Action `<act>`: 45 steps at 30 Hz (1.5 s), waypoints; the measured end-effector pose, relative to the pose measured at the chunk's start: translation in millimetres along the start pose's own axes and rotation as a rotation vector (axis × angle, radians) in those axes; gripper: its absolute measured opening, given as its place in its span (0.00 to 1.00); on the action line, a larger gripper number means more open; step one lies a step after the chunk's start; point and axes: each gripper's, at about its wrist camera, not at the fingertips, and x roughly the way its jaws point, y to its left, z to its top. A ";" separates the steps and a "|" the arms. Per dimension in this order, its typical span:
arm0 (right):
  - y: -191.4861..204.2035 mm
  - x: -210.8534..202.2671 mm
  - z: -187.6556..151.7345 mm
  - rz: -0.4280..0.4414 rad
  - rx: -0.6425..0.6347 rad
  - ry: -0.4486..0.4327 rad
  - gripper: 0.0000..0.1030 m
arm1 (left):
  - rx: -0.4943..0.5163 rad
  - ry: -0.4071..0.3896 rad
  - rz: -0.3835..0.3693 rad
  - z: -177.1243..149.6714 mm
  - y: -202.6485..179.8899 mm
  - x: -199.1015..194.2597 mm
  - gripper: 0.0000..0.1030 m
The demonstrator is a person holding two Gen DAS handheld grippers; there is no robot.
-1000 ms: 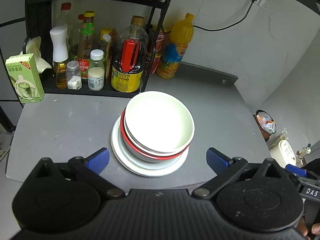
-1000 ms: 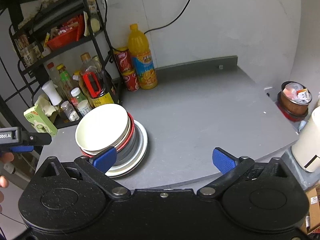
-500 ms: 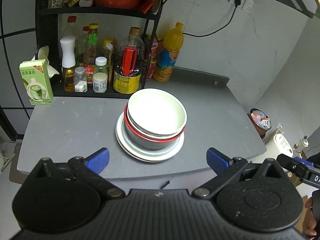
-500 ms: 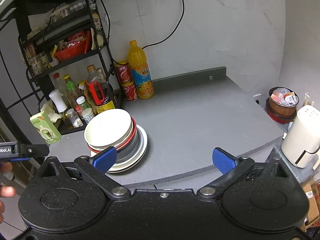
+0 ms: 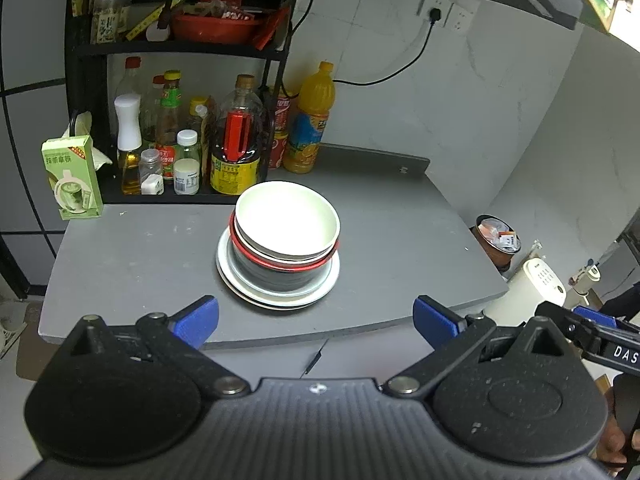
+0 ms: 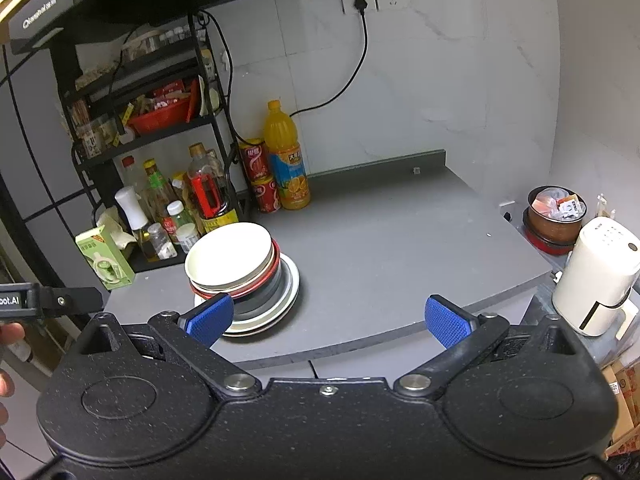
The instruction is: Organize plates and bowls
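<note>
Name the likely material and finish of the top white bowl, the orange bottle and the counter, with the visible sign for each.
White bowl: probably glazed ceramic or melamine, since its smooth inside glares under the light. Orange bottle: clear plastic, probably, with coloured drink showing through and a printed label. Counter: matte grey, maybe laminate or stone, with no shine and faint scuffs.

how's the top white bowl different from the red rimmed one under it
The white bowl sits on top with its pale inside fully open to view; the red-rimmed bowl is nested below, showing only its rim and dark grey outer wall. The white bowl's rim is pale, the other's bright red. The red-rimmed bowl looks slightly wider. Both are round, upright and stacked on the same white plates.
</note>
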 end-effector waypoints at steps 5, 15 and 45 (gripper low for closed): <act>4.8 -4.8 -5.0 -0.023 0.007 0.011 1.00 | 0.011 -0.012 0.009 -4.9 -1.3 -5.8 0.99; 12.4 -17.1 -19.0 -0.004 -0.013 0.007 1.00 | 0.018 -0.032 0.041 -24.6 1.6 -16.8 0.99; 11.6 -16.4 -22.6 0.003 -0.012 0.001 1.00 | 0.037 -0.008 0.041 -25.0 -1.4 -12.4 0.99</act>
